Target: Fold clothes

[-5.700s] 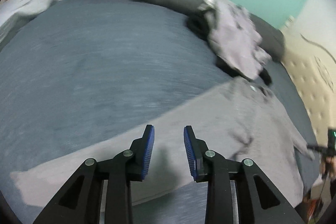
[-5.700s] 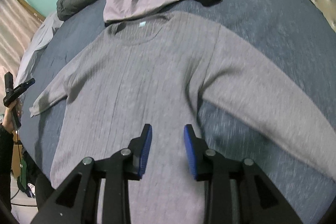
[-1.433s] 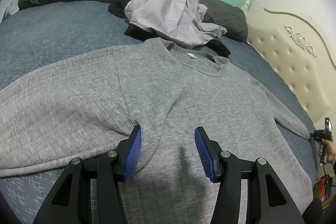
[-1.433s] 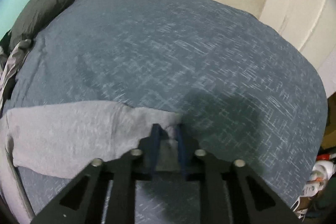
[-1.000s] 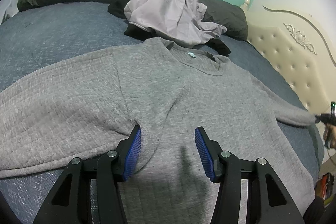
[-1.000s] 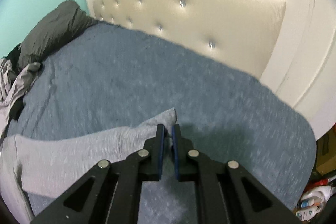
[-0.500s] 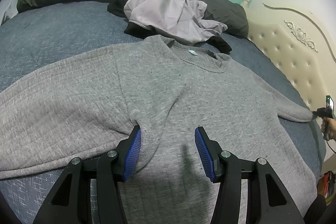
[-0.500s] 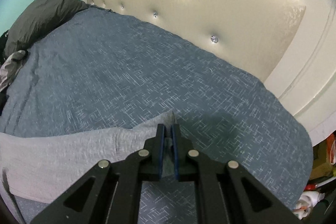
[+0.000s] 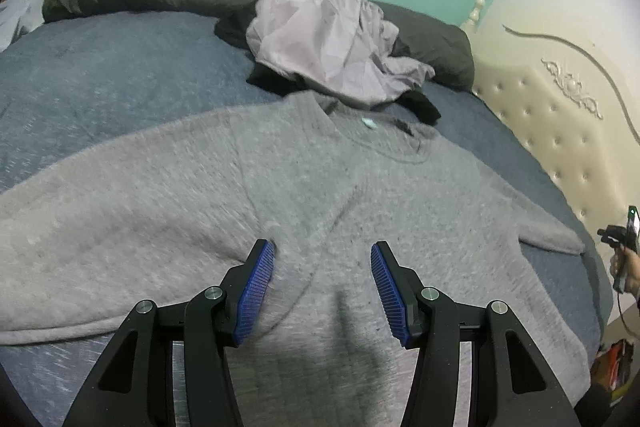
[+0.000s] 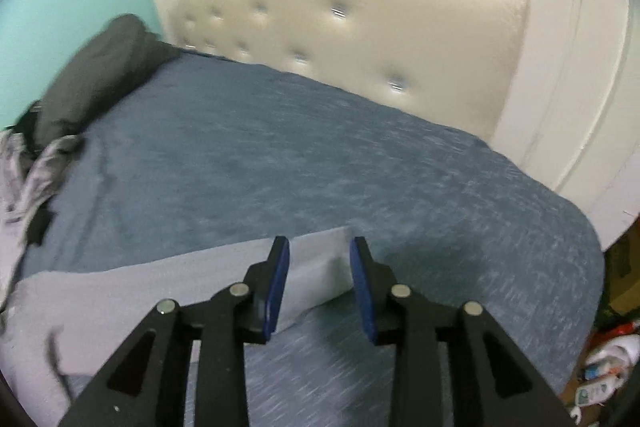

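Now right tool (image 10: 318, 281) opening over sleeve (image 10: 316, 267)

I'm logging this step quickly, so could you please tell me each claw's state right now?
Left claw: open over the grey sweater, gripping nothing.
Right claw: opening, sleeve cuff between its fingers, released.

Grey sweater (image 9: 304, 195): soft matt knit, faintly ribbed. Bedspread (image 10: 320, 155): blue woven cloth, flecked, matt; headboard (image 10: 360, 27): cream tufted upholstery with a slight sheen. Gripper pads (image 9: 256, 291): ridged blue rubbery faces on matt black plastic fingers.
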`<state>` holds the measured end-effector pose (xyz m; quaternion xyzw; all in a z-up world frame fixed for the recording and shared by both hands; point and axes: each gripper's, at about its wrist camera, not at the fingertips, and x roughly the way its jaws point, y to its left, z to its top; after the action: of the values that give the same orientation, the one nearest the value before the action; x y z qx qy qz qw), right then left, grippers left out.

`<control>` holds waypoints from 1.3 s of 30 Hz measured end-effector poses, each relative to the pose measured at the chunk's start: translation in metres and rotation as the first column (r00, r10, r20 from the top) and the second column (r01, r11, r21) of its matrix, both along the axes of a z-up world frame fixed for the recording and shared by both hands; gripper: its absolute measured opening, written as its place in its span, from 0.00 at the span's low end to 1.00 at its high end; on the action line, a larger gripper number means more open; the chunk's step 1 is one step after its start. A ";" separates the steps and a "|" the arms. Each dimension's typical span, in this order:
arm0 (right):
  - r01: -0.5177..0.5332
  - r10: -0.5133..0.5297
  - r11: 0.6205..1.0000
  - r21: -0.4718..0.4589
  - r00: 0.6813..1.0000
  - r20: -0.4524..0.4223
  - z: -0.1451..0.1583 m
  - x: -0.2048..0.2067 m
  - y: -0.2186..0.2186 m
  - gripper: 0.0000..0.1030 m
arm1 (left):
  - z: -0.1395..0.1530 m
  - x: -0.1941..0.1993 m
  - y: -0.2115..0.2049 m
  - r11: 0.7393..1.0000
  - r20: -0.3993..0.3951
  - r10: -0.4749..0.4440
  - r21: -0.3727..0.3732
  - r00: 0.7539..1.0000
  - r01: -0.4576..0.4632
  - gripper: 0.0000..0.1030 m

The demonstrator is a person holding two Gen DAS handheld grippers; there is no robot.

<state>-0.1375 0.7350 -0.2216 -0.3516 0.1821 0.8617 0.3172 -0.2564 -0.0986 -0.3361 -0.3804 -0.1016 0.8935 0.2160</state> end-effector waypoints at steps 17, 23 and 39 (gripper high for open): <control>-0.580 0.545 0.768 -0.273 0.814 -0.200 -0.022 -0.056 -0.282 0.32 | 0.043 -0.063 -0.073 0.994 0.085 0.014 -0.108 0.996 -0.005 0.54; -0.662 0.633 0.675 -0.324 0.746 -0.205 -0.066 -0.071 -0.355 0.34 | 0.026 -0.112 -0.048 0.979 0.129 -0.031 -0.194 0.991 0.056 0.54; -0.763 0.700 0.524 -0.378 0.639 -0.319 -0.108 -0.081 -0.409 0.34 | -0.021 -0.196 -0.004 0.947 0.171 -0.080 -0.293 0.982 0.129 0.53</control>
<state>-0.2189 0.3262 -0.3296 -0.4064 0.2448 0.8607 -0.1846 -0.4525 -0.1030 -0.3574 -0.4831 0.0401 0.8529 0.1937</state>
